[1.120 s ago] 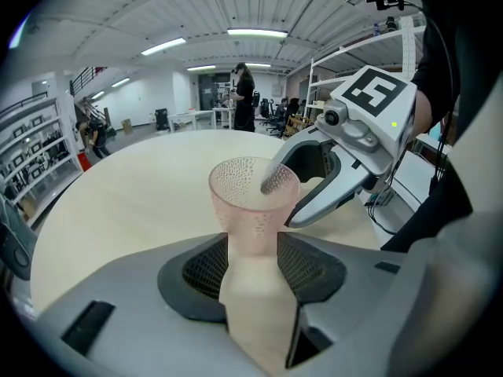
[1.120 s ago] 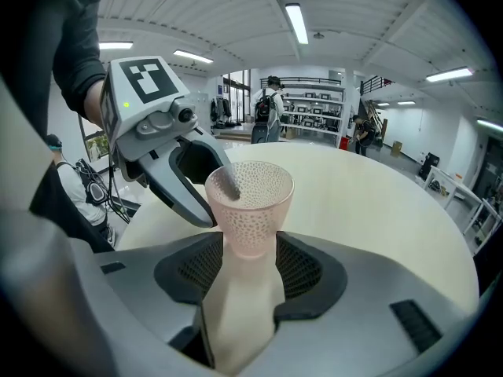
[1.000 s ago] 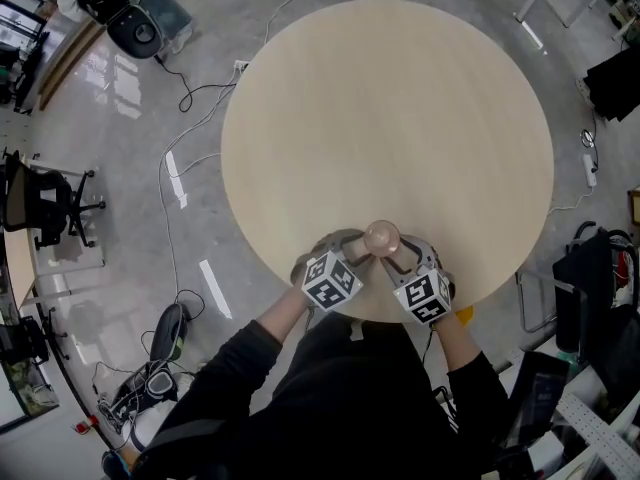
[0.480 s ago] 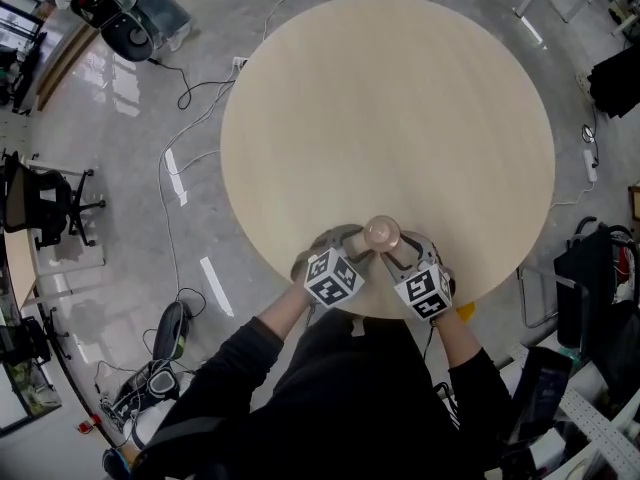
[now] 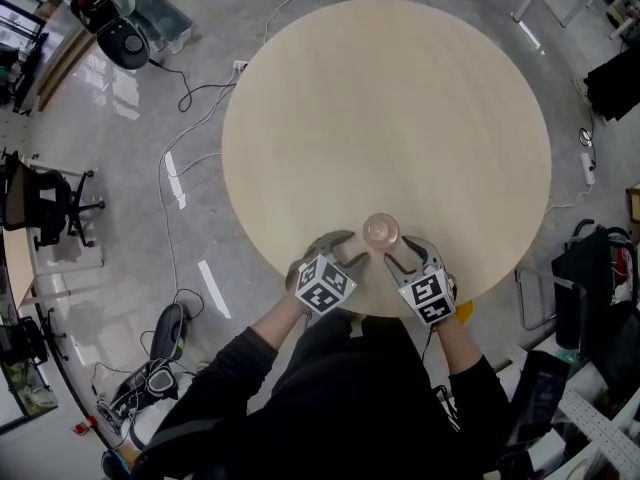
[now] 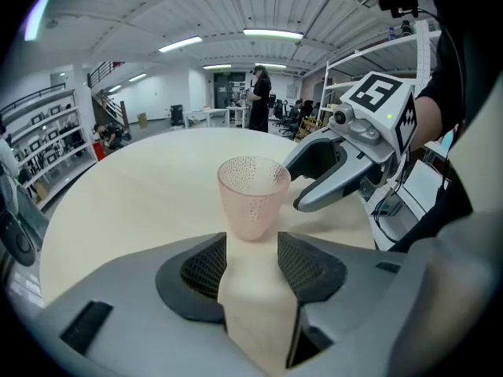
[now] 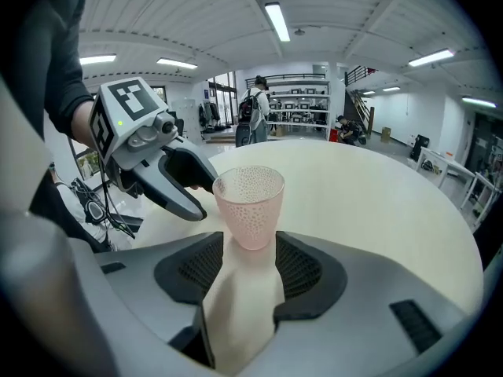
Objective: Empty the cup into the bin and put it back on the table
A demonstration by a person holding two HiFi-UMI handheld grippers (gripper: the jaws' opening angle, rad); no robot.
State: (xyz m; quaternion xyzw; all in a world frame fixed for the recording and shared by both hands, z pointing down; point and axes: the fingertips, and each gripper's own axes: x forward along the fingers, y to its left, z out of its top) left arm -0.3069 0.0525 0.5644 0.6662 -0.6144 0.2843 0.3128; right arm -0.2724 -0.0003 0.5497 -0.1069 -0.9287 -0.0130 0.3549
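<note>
A translucent pink, dimpled, tapered cup (image 5: 381, 231) stands upright on the round, pale wood tabletop (image 5: 380, 108), flanked by the left gripper (image 5: 349, 249) and right gripper (image 5: 403, 254), fingers spread open.

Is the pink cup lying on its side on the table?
No, the cup stands upright on the table, rim up.

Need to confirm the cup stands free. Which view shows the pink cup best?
Right gripper view: the cup stands upright, whole, just beyond the open jaws. Left gripper view shows it similarly; head view shows only its rim from above.
</note>
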